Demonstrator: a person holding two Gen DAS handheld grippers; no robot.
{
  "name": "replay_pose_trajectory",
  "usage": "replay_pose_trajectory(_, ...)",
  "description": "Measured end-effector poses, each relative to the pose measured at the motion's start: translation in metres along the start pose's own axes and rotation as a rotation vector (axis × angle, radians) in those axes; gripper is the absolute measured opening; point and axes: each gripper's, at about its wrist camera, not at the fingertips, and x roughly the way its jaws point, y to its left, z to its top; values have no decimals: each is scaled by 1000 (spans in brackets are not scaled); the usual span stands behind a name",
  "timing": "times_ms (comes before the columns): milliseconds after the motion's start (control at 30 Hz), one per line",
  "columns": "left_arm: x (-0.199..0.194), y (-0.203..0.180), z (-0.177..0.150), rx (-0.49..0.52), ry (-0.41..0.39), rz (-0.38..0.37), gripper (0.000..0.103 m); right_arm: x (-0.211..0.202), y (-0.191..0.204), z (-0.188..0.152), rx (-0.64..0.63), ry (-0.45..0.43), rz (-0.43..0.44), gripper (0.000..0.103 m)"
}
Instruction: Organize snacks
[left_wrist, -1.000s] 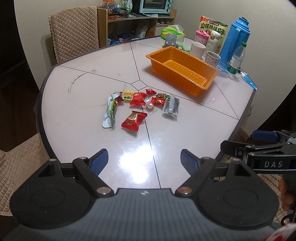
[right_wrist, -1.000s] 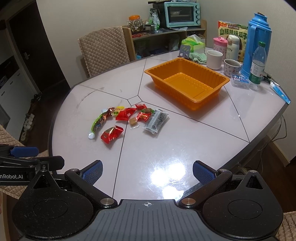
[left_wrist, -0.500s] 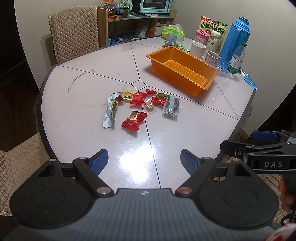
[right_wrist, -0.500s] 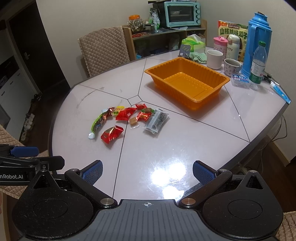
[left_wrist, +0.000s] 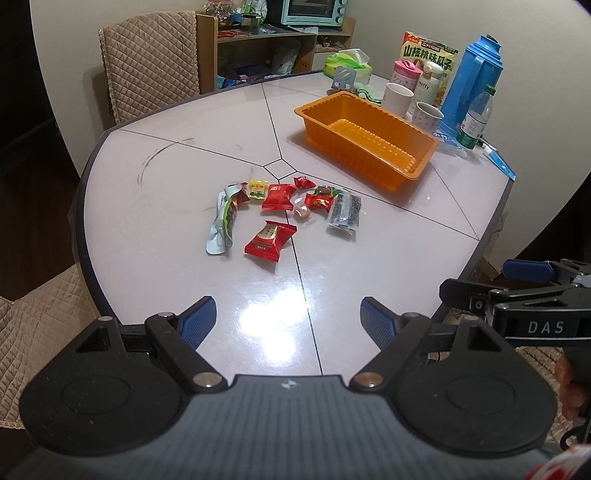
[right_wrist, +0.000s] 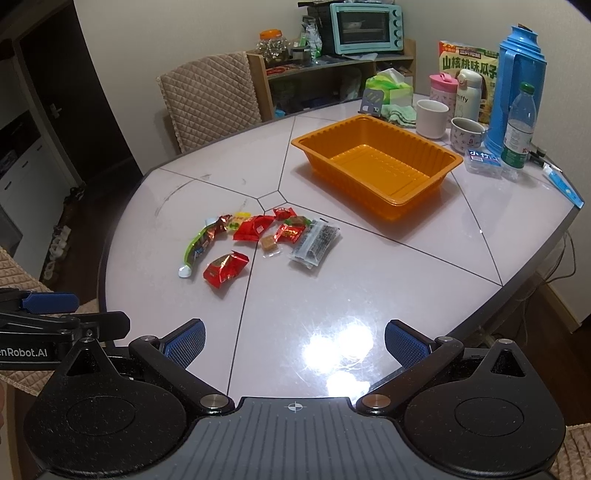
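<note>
Snacks (left_wrist: 284, 206) lie in a loose cluster near the middle of my counter (left_wrist: 155, 206), with a red packet (left_wrist: 270, 240) nearest me and a long green pouch (left_wrist: 224, 218) at their left. The orange tray (right_wrist: 376, 166) sits apart from them, farther back to the right, with nothing in it. My left gripper (left_wrist: 288, 321) and right gripper (right_wrist: 294, 341) hover over the near edge, fingers spread wide and grasping nothing.

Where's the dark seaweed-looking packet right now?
In both views the dark packet lies at the snack cluster's right end, beside a red candy, short of the orange tray.
</note>
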Motion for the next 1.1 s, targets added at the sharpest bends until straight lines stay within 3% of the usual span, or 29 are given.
replay_pose_trajectory(633,20,0,6,-12,19,17,84,17,-22,7,38,-1,49,103)
replay_pose_trajectory(1100,61,5,11,-6,7,15,83,50,-47,11,19,-32,73,103)
